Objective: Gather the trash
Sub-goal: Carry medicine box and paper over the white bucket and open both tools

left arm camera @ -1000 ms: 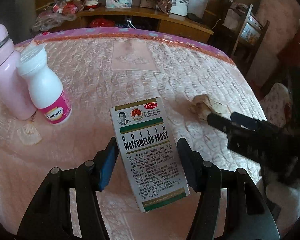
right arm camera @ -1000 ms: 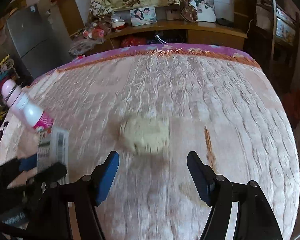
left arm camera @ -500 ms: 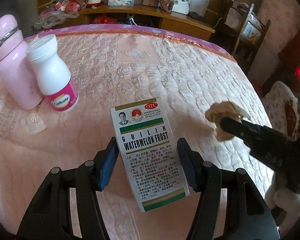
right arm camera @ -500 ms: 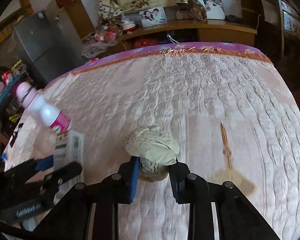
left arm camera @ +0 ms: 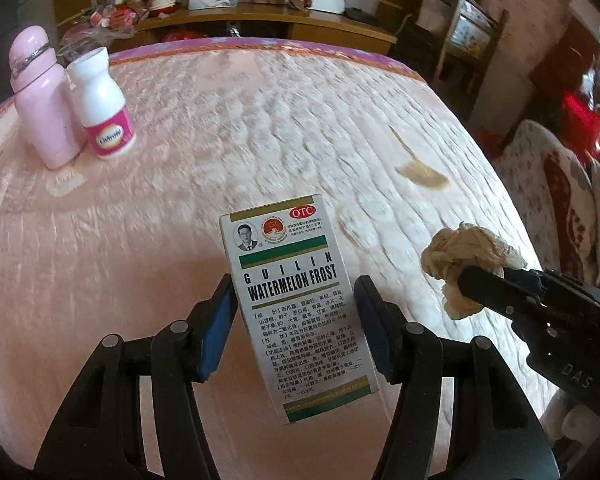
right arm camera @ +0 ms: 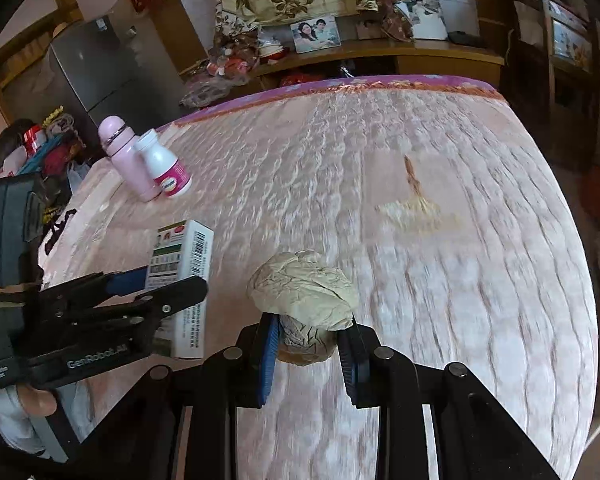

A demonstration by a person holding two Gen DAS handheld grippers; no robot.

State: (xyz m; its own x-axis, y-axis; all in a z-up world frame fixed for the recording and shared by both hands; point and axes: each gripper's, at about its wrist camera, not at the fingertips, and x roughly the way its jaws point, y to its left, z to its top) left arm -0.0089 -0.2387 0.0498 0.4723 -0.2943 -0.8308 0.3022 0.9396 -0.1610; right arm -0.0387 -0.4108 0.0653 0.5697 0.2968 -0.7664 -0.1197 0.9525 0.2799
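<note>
left gripper (left arm camera: 294, 312) jaws clamped on Guilin Watermelon Frost box (left arm camera: 296, 304), light stiff carton, held by side faces | right gripper (right arm camera: 308, 344) jaws pinching crumpled tissue wad (right arm camera: 306, 290), soft, crushable, right of box, both above bed (right arm camera: 380, 152)

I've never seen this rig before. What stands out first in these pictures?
The left tool grips a white medicine box mid-frame. Beside it, the right tool pinches a crumpled paper wad. Farther back on the pink bedspread stand a pink flask and a white bottle.
</note>
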